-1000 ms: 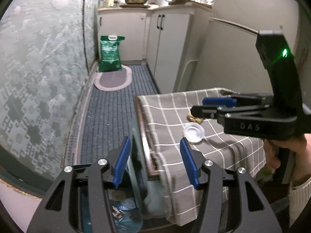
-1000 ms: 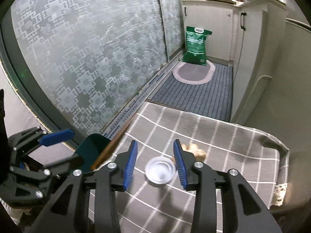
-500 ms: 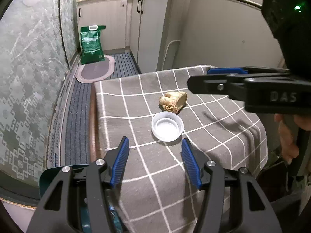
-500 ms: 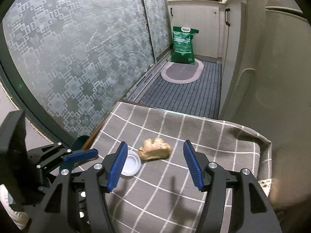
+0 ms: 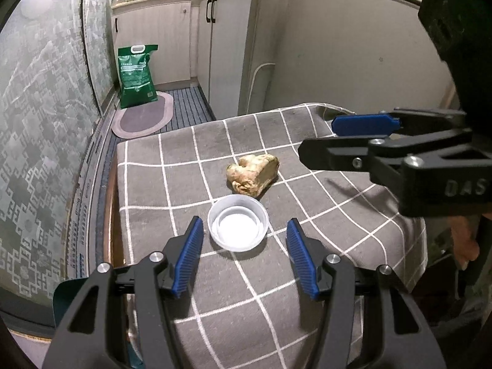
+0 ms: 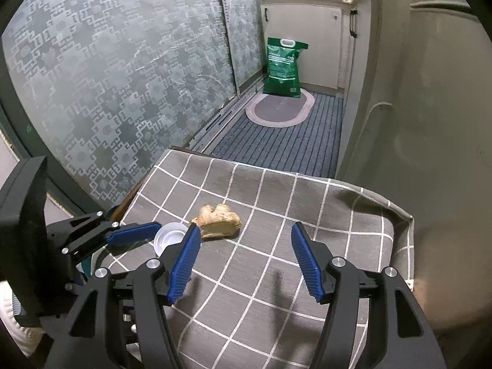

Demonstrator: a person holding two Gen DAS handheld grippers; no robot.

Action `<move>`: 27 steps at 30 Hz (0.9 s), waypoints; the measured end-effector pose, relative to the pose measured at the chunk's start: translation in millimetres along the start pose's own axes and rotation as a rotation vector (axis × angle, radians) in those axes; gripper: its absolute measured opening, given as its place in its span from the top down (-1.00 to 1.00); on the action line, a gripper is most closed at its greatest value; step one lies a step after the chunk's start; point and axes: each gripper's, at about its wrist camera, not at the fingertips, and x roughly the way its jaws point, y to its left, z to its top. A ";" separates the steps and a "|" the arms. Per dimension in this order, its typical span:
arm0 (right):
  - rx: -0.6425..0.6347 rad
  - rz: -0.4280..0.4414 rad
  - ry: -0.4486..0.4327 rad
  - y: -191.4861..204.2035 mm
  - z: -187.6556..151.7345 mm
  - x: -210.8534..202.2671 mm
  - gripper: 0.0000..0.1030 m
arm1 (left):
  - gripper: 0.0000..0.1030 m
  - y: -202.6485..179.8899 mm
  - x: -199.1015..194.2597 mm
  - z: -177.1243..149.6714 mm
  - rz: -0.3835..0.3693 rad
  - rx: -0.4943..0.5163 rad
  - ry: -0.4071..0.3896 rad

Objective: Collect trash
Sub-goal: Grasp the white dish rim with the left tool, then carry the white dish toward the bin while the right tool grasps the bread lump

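Left gripper (image 5: 244, 256), seen through its own camera, has its jaws apart with nothing pressed between them; the white plastic lid (image 5: 238, 226) lies open side up just ahead of the blue pads (image 5: 187, 258), near the middle of the checked tablecloth (image 5: 307, 292). Touching the lid's far rim is a crumpled brown scrap (image 5: 253, 173). The step in hand looks like the reach for the lid; next, the pads must drop beside its rim and close.

Right gripper (image 6: 246, 259), in its own view, is empty and its jaws are opening. The brown scrap (image 6: 220, 221) lies ahead, nearer the left pad (image 6: 184, 261) than centred, towards the cloth's far edge. I judge it needs a shift left before closing. A teal bin (image 5: 70, 301) shows at the cloth's left edge.
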 end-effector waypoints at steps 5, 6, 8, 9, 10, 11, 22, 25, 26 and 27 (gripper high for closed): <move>-0.032 -0.011 0.002 3.2 -0.2 0.2 -0.35 | 0.18 3.7 5.4 5.5 0.040 -0.008 -0.005; -0.033 -0.014 0.008 3.2 -0.5 1.8 -0.35 | 0.18 7.1 5.0 6.3 0.030 -0.021 -0.004; -0.033 -0.017 0.016 2.4 -1.3 4.8 -0.35 | 0.19 11.5 3.2 7.4 0.022 -0.038 0.001; -0.033 -0.018 0.018 2.4 -1.5 5.4 -0.35 | 0.19 12.6 2.0 7.4 0.025 -0.038 0.002; -0.033 -0.021 0.020 2.5 -1.4 6.3 -0.35 | 0.19 14.1 0.2 7.1 0.029 -0.038 0.003; -0.035 -0.025 0.023 2.6 -1.3 7.7 -0.35 | 0.19 15.6 -2.0 6.3 0.032 -0.039 0.002; -0.104 -0.031 0.073 24.2 1.0 29.3 -0.44 | 0.19 39.0 -28.1 6.9 0.067 -0.079 -0.033; -0.127 -0.034 0.089 33.0 2.9 37.9 -0.44 | 0.19 48.7 -35.9 6.2 0.070 -0.101 -0.045; -0.131 -0.033 0.092 34.5 3.6 39.6 -0.45 | 0.19 51.6 -38.6 5.9 0.069 -0.109 -0.049; -0.134 -0.034 0.094 36.5 4.2 41.8 -0.45 | 0.19 55.3 -41.6 5.5 0.070 -0.117 -0.053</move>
